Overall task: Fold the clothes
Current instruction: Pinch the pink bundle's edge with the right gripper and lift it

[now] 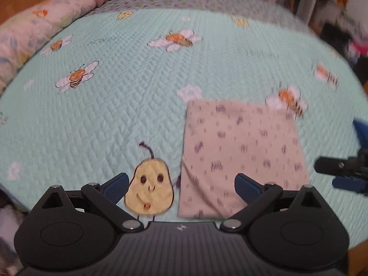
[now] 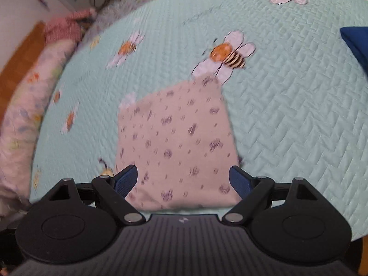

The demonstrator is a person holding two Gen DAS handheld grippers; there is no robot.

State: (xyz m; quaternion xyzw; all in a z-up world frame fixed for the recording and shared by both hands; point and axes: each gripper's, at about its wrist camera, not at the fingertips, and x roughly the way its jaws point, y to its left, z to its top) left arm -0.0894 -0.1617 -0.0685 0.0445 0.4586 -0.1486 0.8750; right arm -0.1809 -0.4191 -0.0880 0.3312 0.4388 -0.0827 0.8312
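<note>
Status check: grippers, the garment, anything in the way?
Left gripper open, empty. Right gripper open, empty, over the garment's near edge. Pink garment folded into a flat square on the quilt. Nothing in the way.

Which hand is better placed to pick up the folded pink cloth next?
Right, probably. The right tool is open with the folded pink cloth centred between its fingers; the left tool sits off the cloth's edge.
</note>
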